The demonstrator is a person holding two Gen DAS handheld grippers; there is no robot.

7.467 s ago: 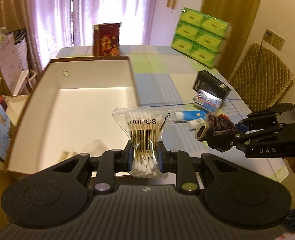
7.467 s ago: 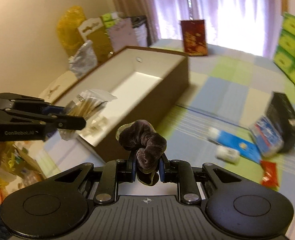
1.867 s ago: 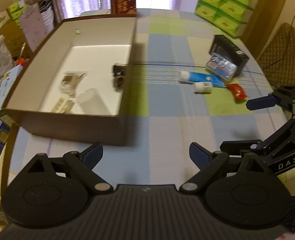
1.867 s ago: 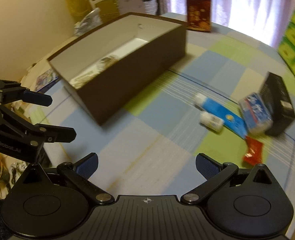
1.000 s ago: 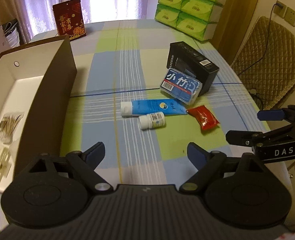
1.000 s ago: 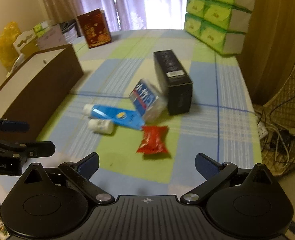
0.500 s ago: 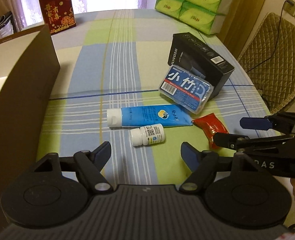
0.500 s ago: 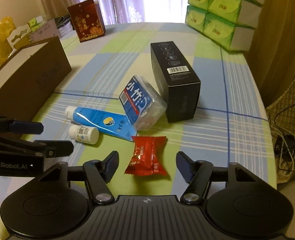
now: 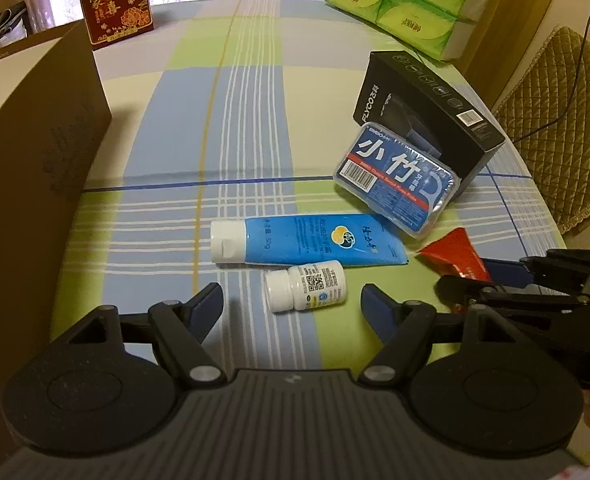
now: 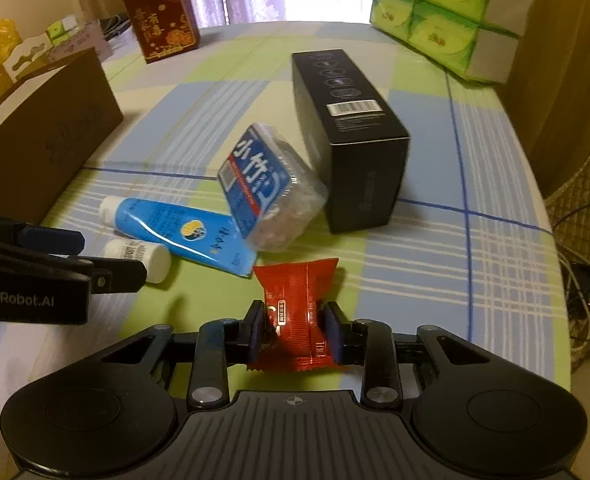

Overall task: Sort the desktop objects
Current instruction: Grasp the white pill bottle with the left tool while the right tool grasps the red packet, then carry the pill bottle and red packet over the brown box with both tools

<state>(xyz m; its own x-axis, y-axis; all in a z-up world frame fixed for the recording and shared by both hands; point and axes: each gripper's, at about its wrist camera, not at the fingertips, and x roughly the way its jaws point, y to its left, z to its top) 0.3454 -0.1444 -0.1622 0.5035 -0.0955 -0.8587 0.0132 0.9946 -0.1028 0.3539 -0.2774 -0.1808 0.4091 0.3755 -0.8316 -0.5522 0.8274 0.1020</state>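
Observation:
My right gripper (image 10: 294, 332) is shut on a red snack packet (image 10: 295, 300) that lies on the checked tablecloth; its pads press the packet's two sides. In the left wrist view the same gripper (image 9: 469, 274) comes in from the right over the packet (image 9: 451, 254). My left gripper (image 9: 293, 304) is open, its fingers on either side of a small white pill bottle (image 9: 307, 286) without touching it. Just beyond lie a blue tube (image 9: 311, 240), a clear blue-labelled box (image 9: 395, 180) and a black carton (image 9: 427, 108).
A tall brown sorting box (image 9: 35, 168) stands at the left. A red gift box (image 9: 113, 0) and stacked green tissue packs (image 9: 407, 4) are at the table's far end. A quilted chair (image 9: 555, 120) and floor cables (image 10: 587, 272) lie past the right edge.
Both grippers moved down and in toward the loose items. The right jaws narrowed from wide open onto the red packet. The left jaws stayed open and now straddle the white bottle.

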